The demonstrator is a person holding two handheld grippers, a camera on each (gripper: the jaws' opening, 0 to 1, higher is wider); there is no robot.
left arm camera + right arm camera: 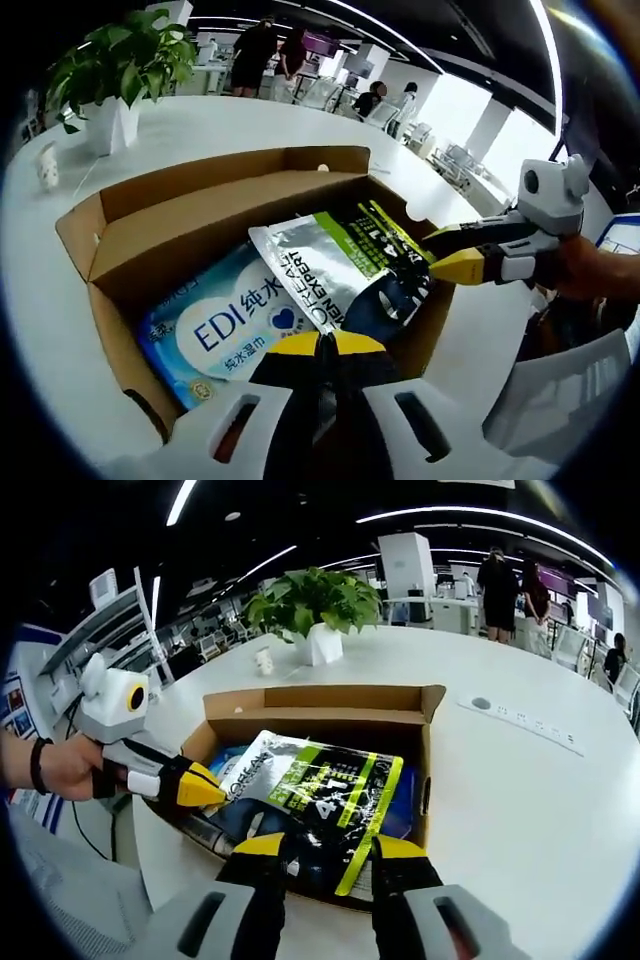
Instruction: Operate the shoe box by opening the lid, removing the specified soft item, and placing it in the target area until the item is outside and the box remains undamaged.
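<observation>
Open cardboard shoe box (150, 225) on white counter (200, 130), flaps up, no lid over contents. Inside: silver-black-lime soft pouch (345, 270) lying on top, tilted across blue-white wet-wipes pack (215, 330). Pouch not out of box yet.

Left gripper (322, 345) low at near edge of box, yellow-tipped jaws drawn together, seemingly pinching bottom edge of pouch. Seen from right gripper view, left gripper (212, 792) coming in from left, held by a hand (70, 765) with dark wristband, tip at box's left wall, touching pouch edge.

Right gripper (328, 848) at near wall of box, jaws spread apart, nothing between them, tips over lower end of pouch (320, 790). In left gripper view, right gripper (455, 262) entering from right, tip at pouch's right side above box wall.

Potted green plant (315, 605) in white pot on counter behind box, small white figurine (264, 661) beside it. White power strip (525, 723) on counter, right of box. People (255, 55) standing far back in office.
</observation>
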